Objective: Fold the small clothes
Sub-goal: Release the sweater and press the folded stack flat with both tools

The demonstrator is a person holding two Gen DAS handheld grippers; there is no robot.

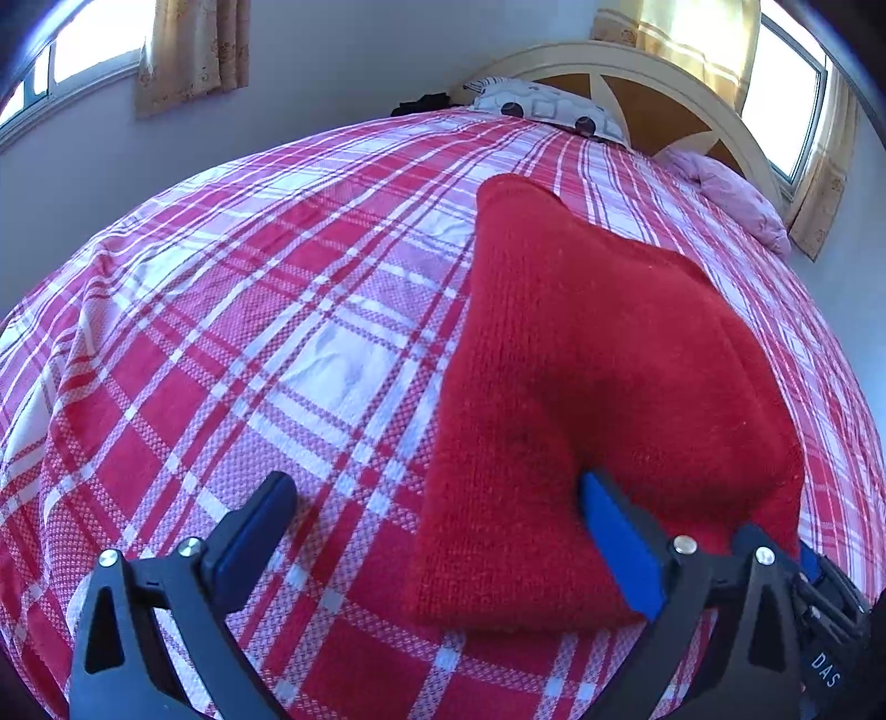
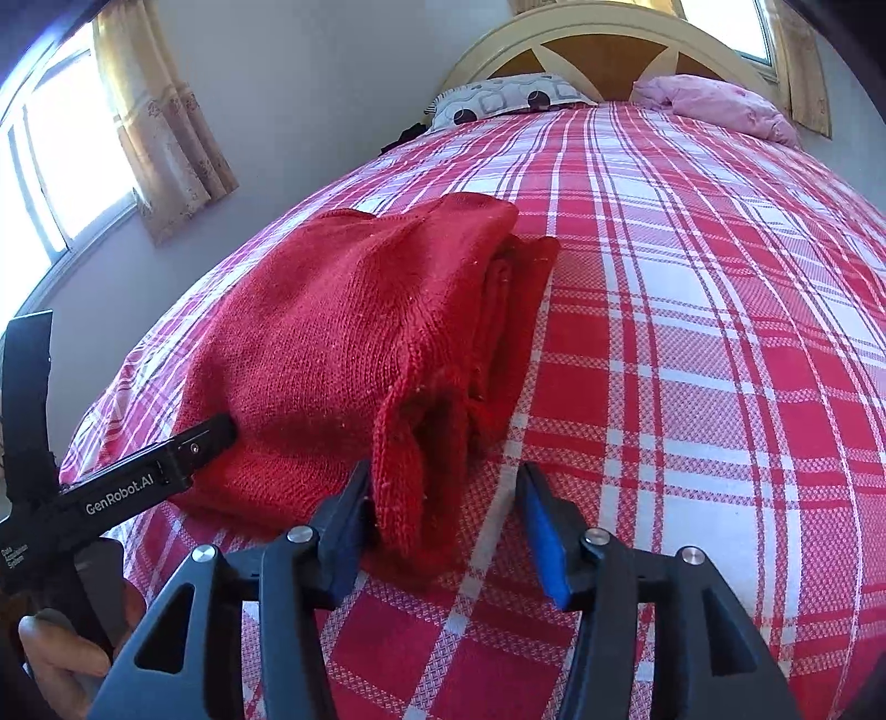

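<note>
- My right gripper (image 2: 443, 515) stood apart, empty, a loose knit flap of the red sweater (image 2: 354, 354) just touching its left pad.
- My left gripper (image 1: 437, 531) gaped too.
- The folded sweater ran lengthwise toward the headboard (image 2: 603, 33) on the plaid bedspread (image 2: 692, 332), between both tongs.

You see a plain red knitted sweater (image 2: 343, 343) on a bedspread (image 2: 692, 332) checked in red, pink and white. Your grippers are black with blue pads (image 2: 545, 548). The pillow (image 2: 498, 97) is white with grey squares and dark dots, the blanket (image 2: 720, 105) pink, the curtains (image 1: 191, 50) yellowish-beige with a faint pattern, the headboard (image 2: 587, 39) cream and brown.
</note>
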